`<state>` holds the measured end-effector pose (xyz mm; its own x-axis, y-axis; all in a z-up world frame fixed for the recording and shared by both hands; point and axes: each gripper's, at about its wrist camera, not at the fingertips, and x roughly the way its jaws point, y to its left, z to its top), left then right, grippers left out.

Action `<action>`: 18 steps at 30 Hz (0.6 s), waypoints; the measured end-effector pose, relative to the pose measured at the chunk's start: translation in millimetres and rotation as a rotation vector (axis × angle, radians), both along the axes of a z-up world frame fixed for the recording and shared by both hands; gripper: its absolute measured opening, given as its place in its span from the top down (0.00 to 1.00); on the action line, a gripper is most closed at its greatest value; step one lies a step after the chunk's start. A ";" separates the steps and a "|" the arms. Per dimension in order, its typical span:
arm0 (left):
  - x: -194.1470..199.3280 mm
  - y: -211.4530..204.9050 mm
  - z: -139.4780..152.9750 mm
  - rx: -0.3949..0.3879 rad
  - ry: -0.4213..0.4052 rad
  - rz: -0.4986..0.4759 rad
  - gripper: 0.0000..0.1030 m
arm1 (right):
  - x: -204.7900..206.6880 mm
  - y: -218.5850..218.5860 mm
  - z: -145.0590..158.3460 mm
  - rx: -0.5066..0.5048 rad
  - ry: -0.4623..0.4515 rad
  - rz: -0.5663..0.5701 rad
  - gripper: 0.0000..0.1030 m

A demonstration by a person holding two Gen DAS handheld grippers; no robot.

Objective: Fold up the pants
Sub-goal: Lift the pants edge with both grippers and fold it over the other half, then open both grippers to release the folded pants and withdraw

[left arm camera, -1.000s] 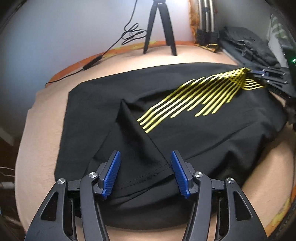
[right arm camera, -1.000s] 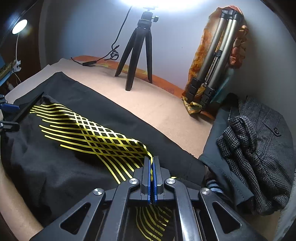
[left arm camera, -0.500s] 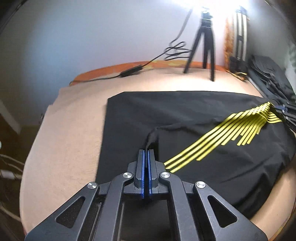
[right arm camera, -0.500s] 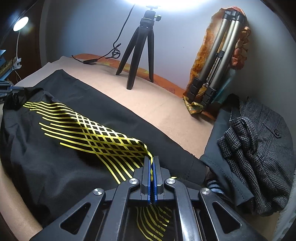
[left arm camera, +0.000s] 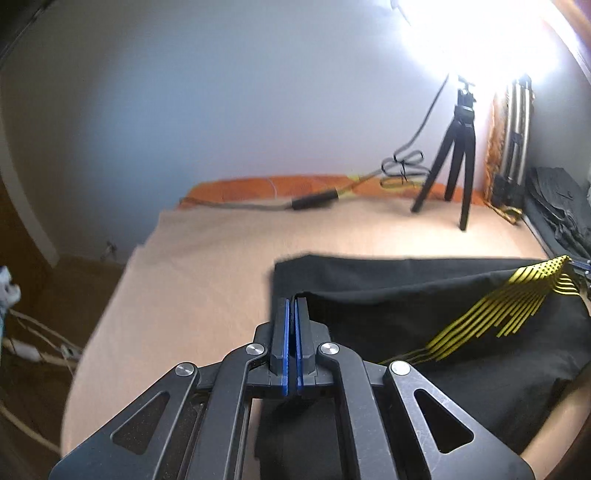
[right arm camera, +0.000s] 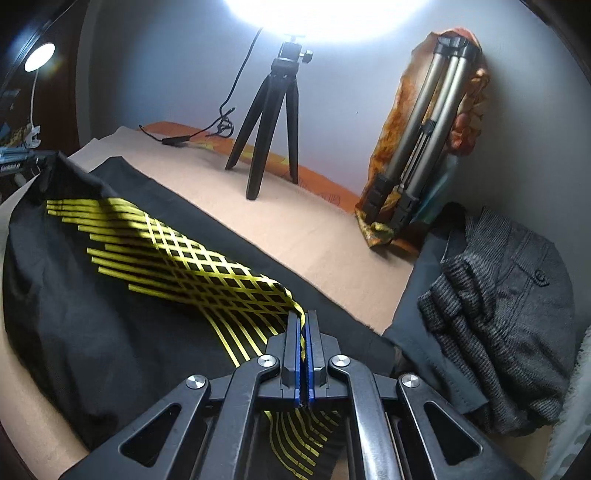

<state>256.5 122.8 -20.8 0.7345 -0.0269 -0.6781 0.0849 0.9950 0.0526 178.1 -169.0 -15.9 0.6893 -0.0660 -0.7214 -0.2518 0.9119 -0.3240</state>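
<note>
1. A pale wall [right arm camera: 166, 74] rises behind the bed [left arm camera: 221, 258], washed out by a strong light [right arm camera: 314, 22] at the top.
2. The bed has a beige cover; an orange sheet [left arm camera: 258, 184] shows along its far edge.
3. A black tripod [right arm camera: 269, 125] stands near the far edge, a cable [left arm camera: 258, 206] lying beside it.
4. A folded silver tripod [right arm camera: 424, 122] leans in the far right corner against orange cloth [right arm camera: 391, 122].
5. Grey clothes [right arm camera: 498, 306] are piled at the right edge.
6. A small lamp [right arm camera: 38, 57] glows at far left.
</note>
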 end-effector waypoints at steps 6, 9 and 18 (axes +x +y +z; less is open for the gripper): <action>42.7 -10.1 -1.7 0.032 0.005 0.008 0.99 | 22.4 -4.7 7.5 -0.009 -0.032 -0.020 1.00; 60.0 -20.4 -12.4 0.075 0.018 0.005 0.99 | 35.7 -5.0 -1.5 -0.028 -0.013 -0.019 1.00; 83.0 -20.5 -42.1 0.117 0.073 0.036 0.99 | 63.6 -9.6 -20.4 -0.023 0.018 -0.022 1.00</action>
<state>339.5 102.3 -62.9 0.6824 0.0808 -0.7265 0.0570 0.9850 0.1630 241.7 -178.6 -36.4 0.6743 -0.0973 -0.7321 -0.2381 0.9097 -0.3402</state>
